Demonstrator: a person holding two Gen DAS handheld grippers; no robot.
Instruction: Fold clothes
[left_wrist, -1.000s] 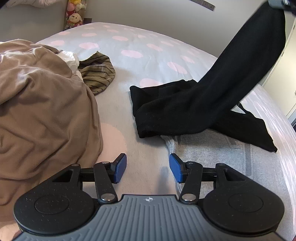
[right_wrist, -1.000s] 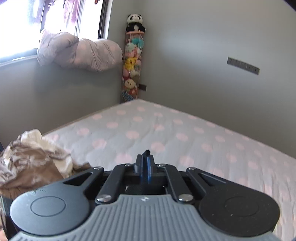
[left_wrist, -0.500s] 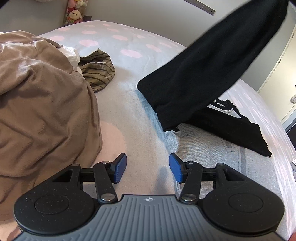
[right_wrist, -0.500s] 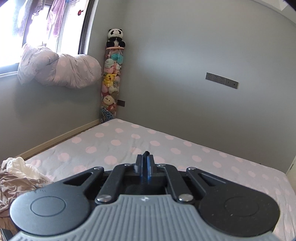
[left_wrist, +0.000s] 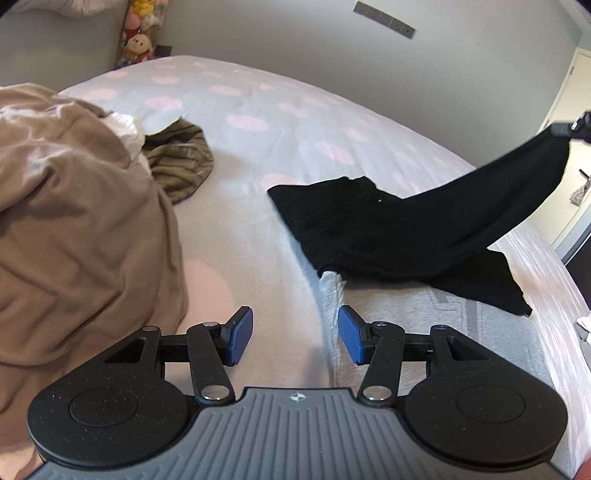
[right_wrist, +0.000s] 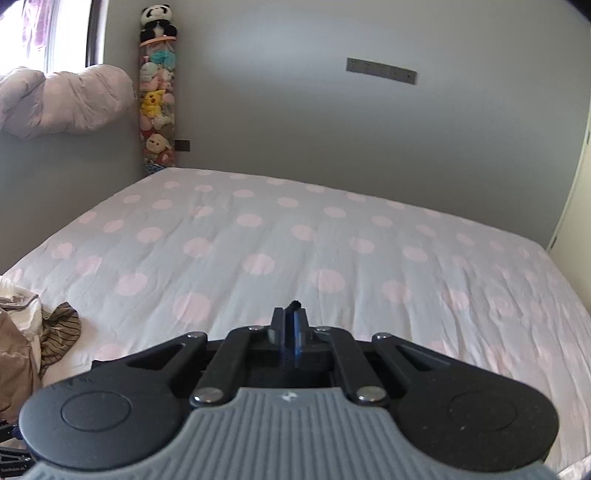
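A black garment (left_wrist: 399, 229) lies partly on the polka-dot bed (left_wrist: 280, 122), over a grey garment (left_wrist: 436, 325). One end of it stretches up to the right, where my right gripper (left_wrist: 565, 129) holds it above the bed's edge. In the right wrist view that gripper (right_wrist: 291, 317) is shut, a black scrap of cloth (right_wrist: 294, 305) poking out between its pads. My left gripper (left_wrist: 295, 334) hovers low over the bed, open and empty, near the grey garment's left edge.
A heap of tan cloth (left_wrist: 74, 221) fills the left, with white cloth (left_wrist: 127, 127) and a striped olive garment (left_wrist: 181, 166) beside it. Stuffed toys (right_wrist: 157, 96) hang in the far corner; a pale duvet (right_wrist: 62, 99) rests on the sill. A doorway (left_wrist: 576, 192) is on the right.
My right gripper has swung right and lower with the black garment's end, so the cloth now stretches low toward the right. The left gripper stayed put.
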